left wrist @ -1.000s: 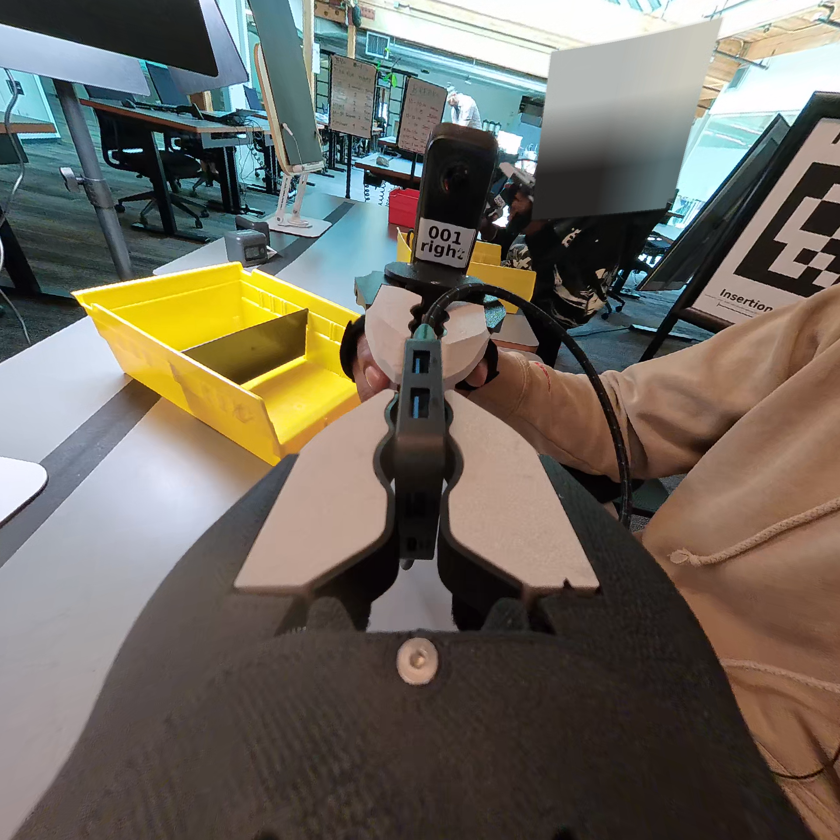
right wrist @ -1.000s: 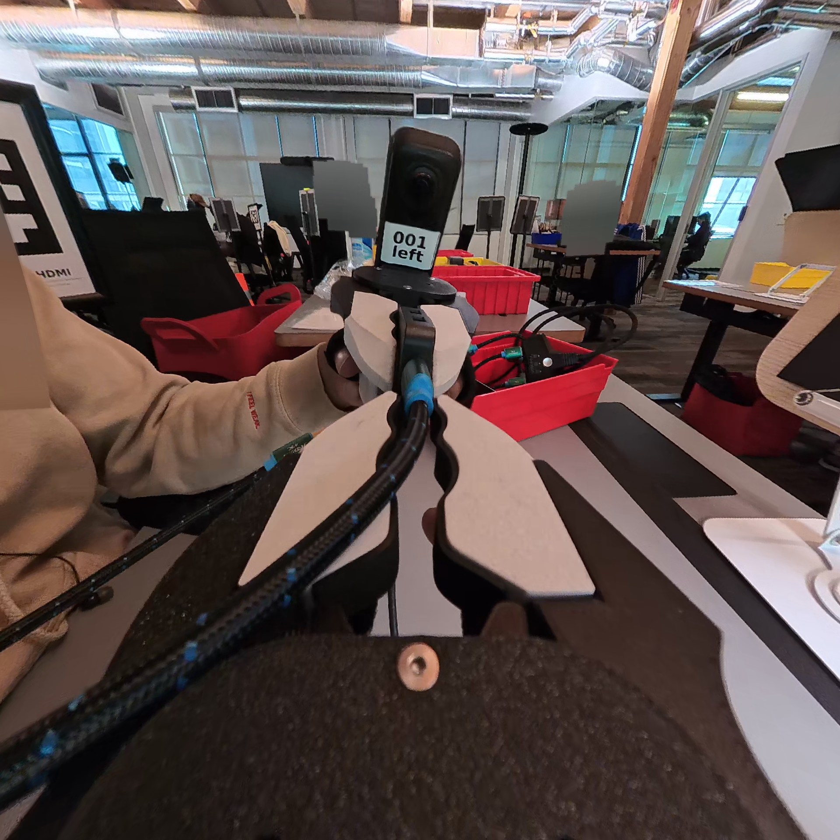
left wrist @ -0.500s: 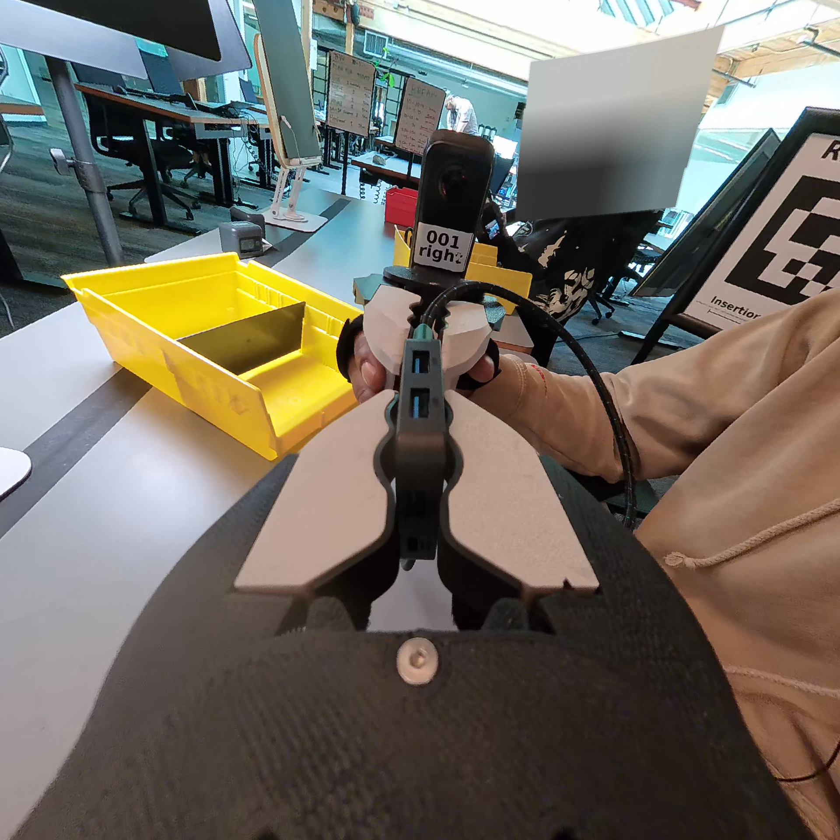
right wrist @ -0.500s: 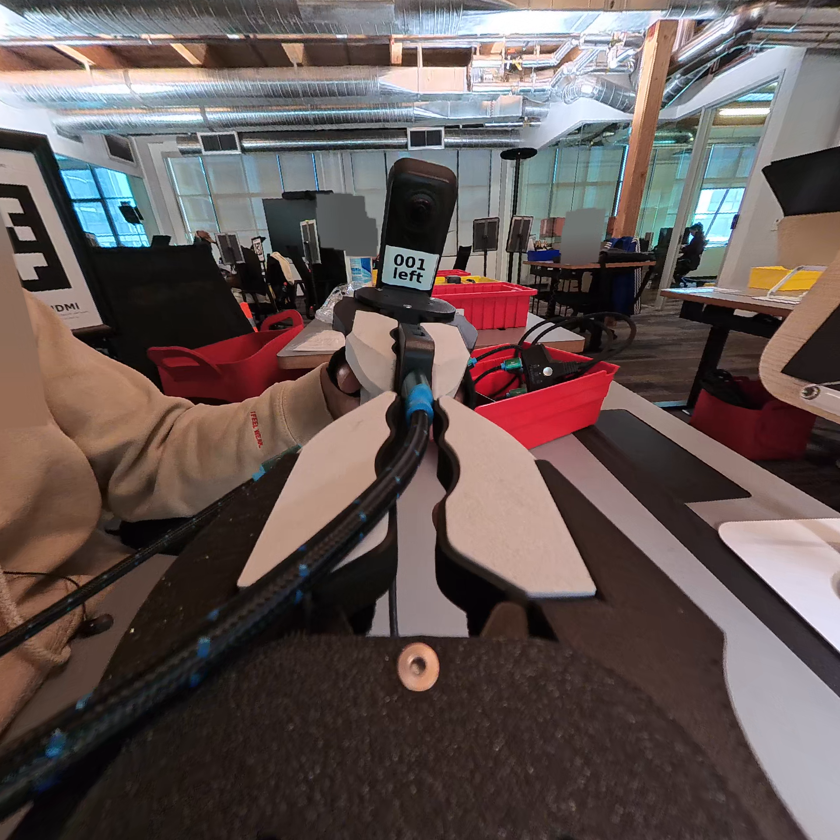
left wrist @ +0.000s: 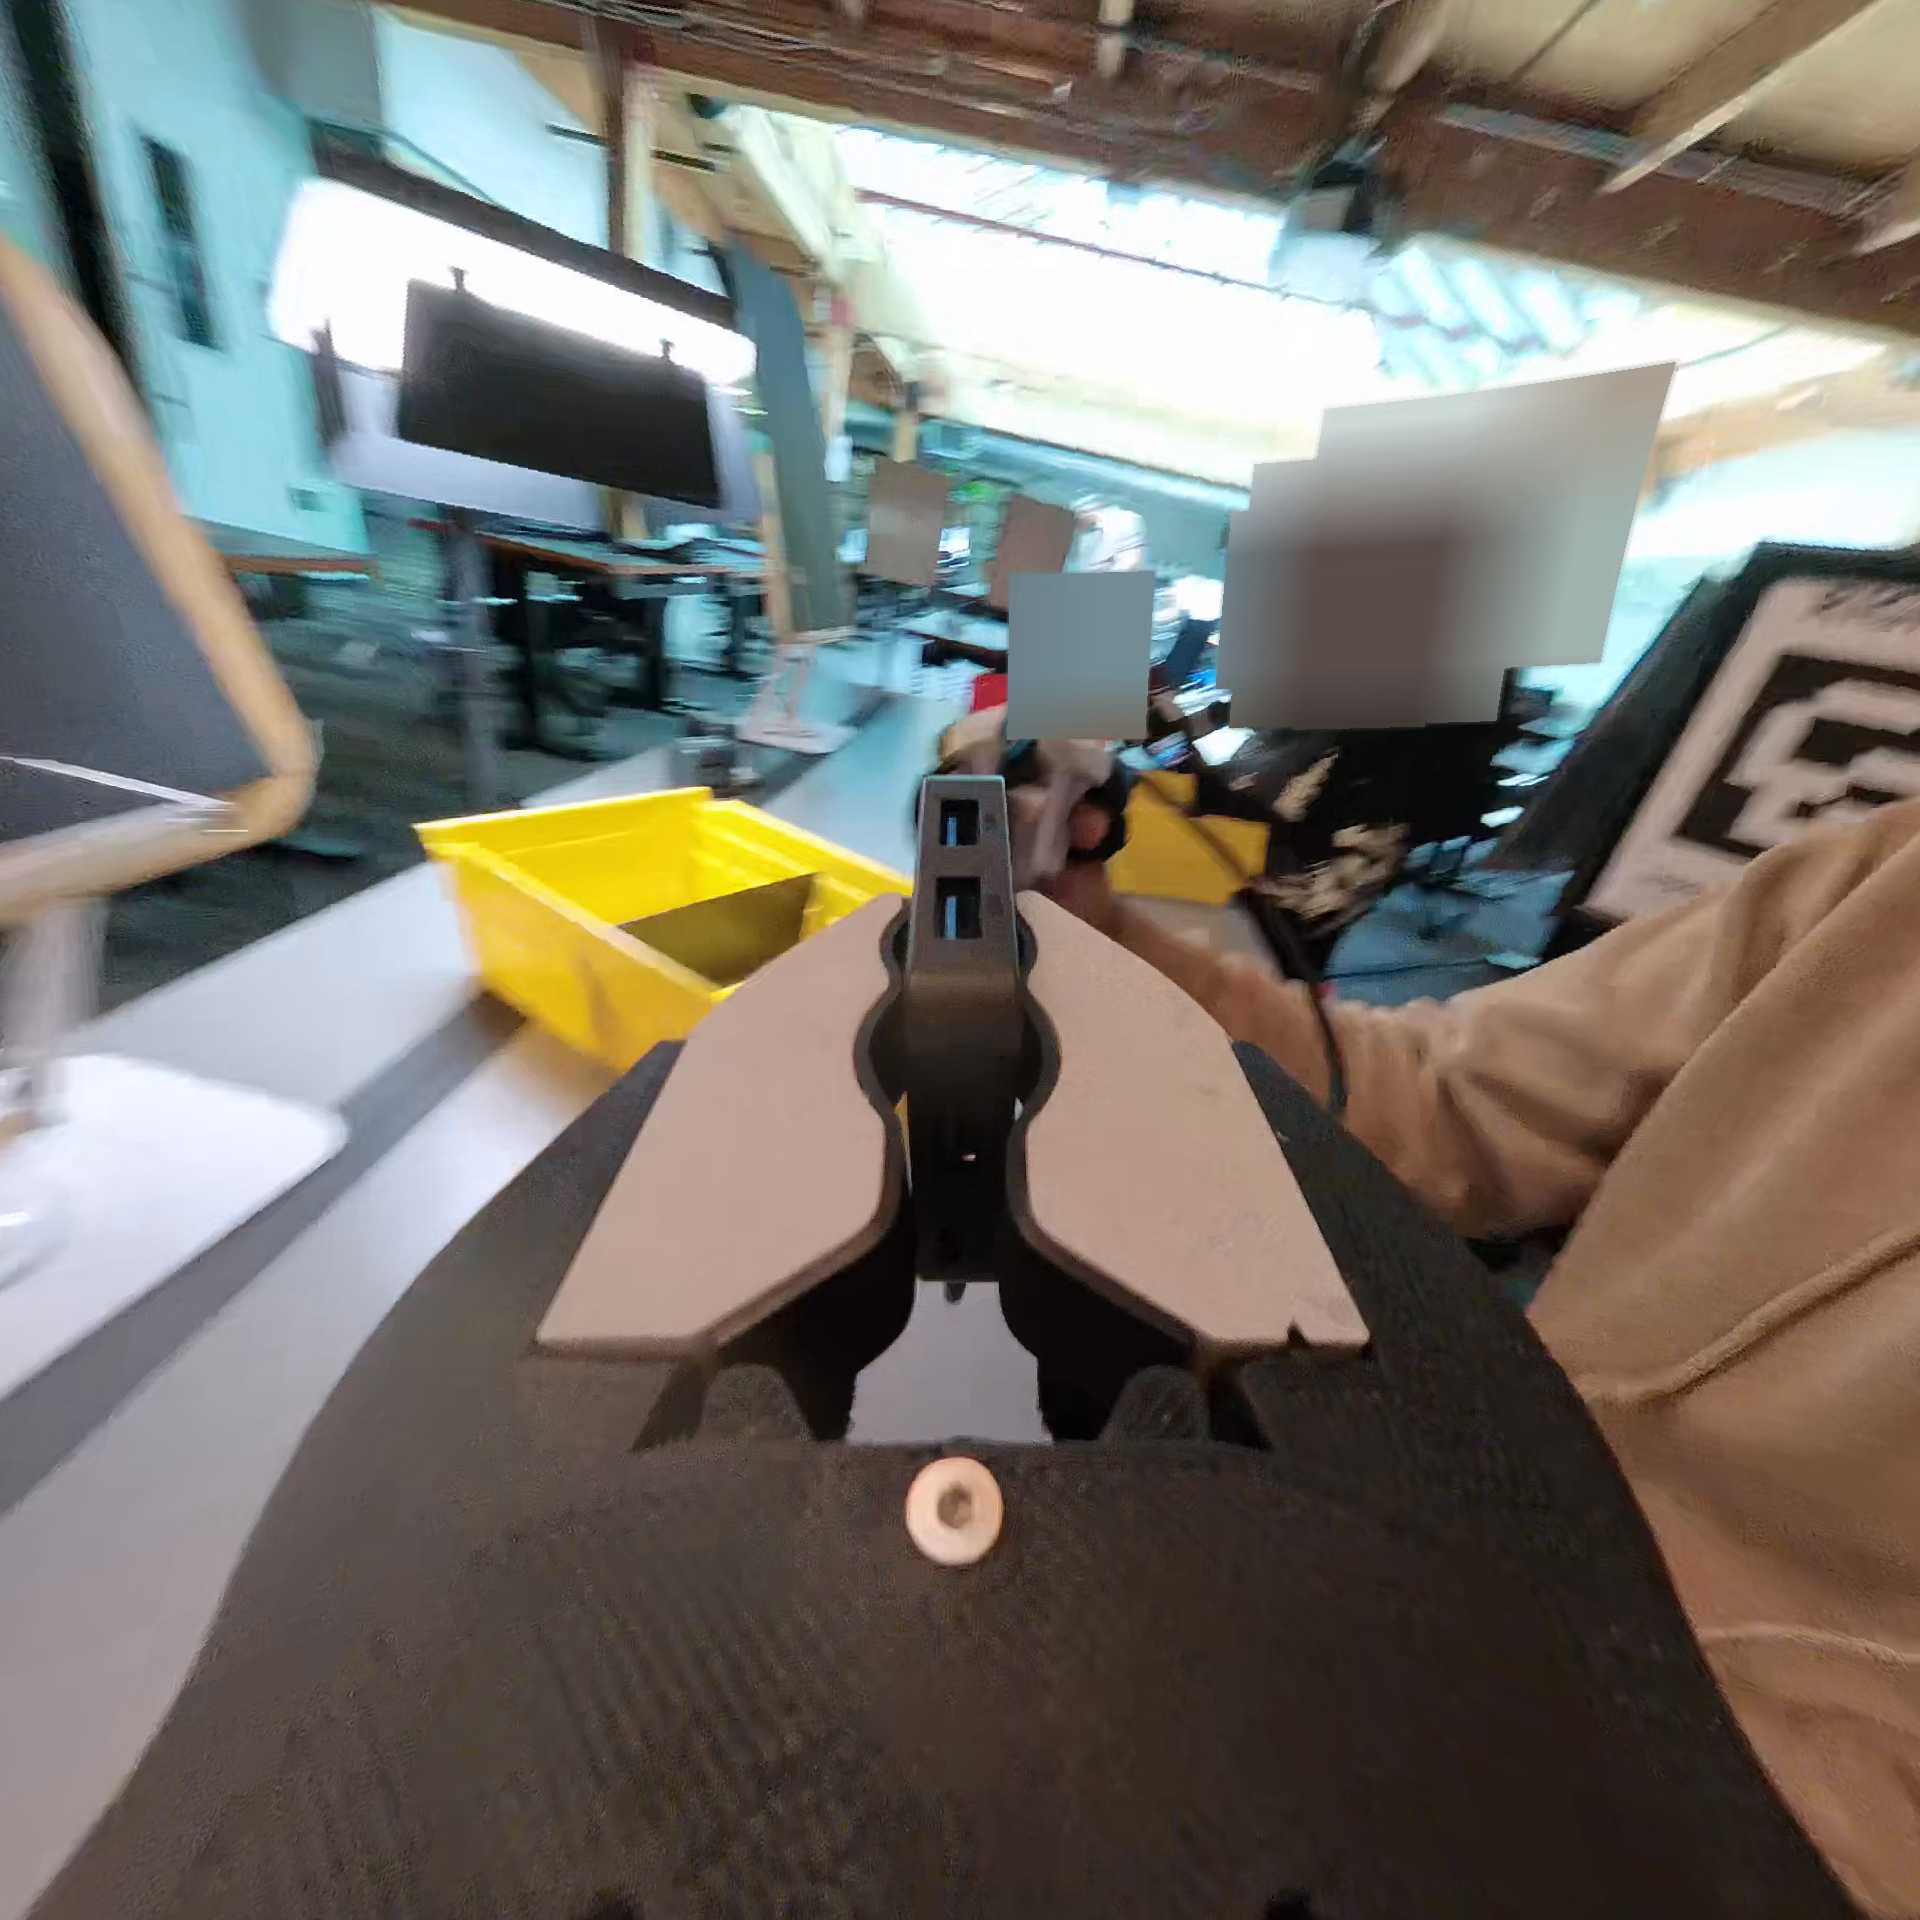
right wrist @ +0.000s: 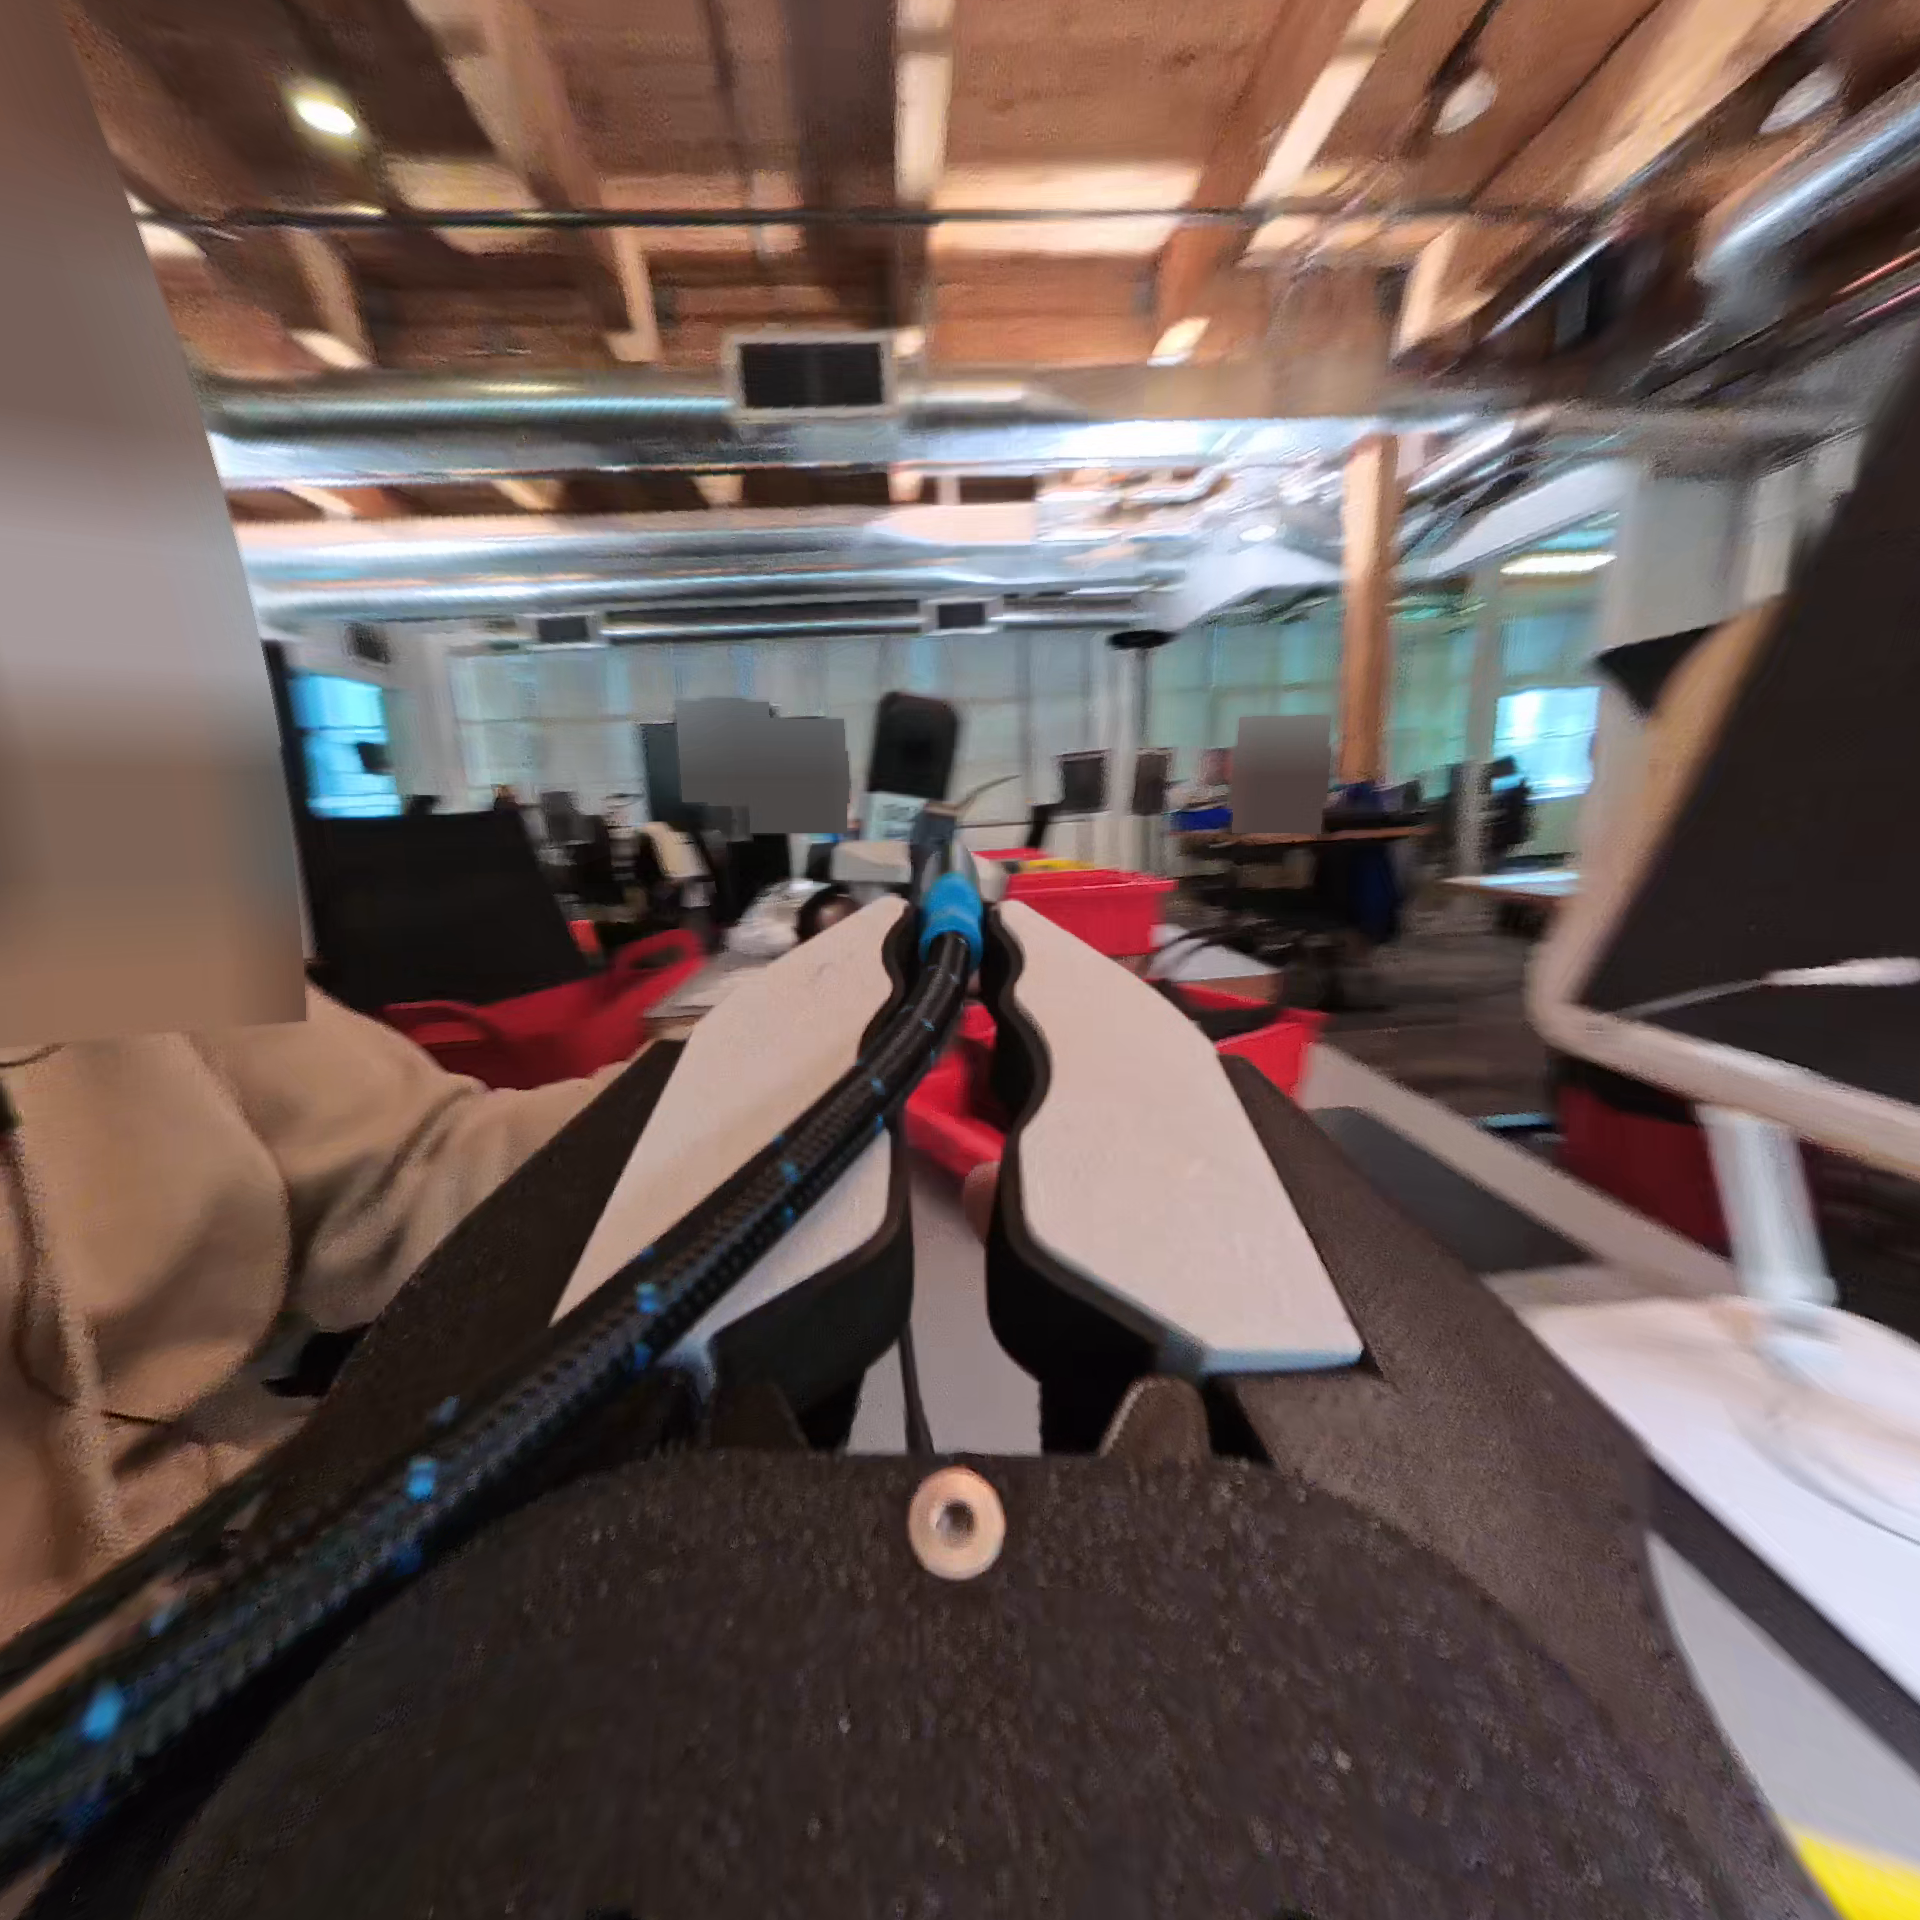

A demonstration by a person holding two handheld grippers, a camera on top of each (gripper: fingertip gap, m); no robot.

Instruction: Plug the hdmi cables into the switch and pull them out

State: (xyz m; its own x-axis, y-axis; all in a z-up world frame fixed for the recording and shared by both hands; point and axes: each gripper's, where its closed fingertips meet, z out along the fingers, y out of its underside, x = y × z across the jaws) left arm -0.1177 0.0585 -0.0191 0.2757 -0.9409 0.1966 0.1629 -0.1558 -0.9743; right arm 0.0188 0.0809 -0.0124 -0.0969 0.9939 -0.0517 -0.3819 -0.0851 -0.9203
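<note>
In the left wrist view my left gripper (left wrist: 961, 920) is shut on the black HDMI switch (left wrist: 956, 1029), which is held edge-up with two blue ports facing me. Its far end stands free. My right gripper (left wrist: 1055, 821) shows blurred a short way beyond it. In the right wrist view my right gripper (right wrist: 948, 914) is shut on the blue-collared plug (right wrist: 948, 899) of a black braided HDMI cable (right wrist: 769, 1174). The cable trails down to the lower left. The plug's tip points at the distant left gripper (right wrist: 914, 769) and stands apart from it.
A yellow bin (left wrist: 623, 914) sits on the grey table (left wrist: 312, 1039) to the left. A white monitor base (left wrist: 125, 1174) is at far left. Red bins (right wrist: 1101, 904) and a white stand (right wrist: 1766, 1226) show in the right wrist view. A person's beige sleeve (left wrist: 1558, 1039) crosses on the right. About 15 cm separates my left fingertips from my right.
The plug was seated in the switch's far end. The two grippers have drawn apart and the plug is out. Both views have tilted upward and are motion-blurred.
</note>
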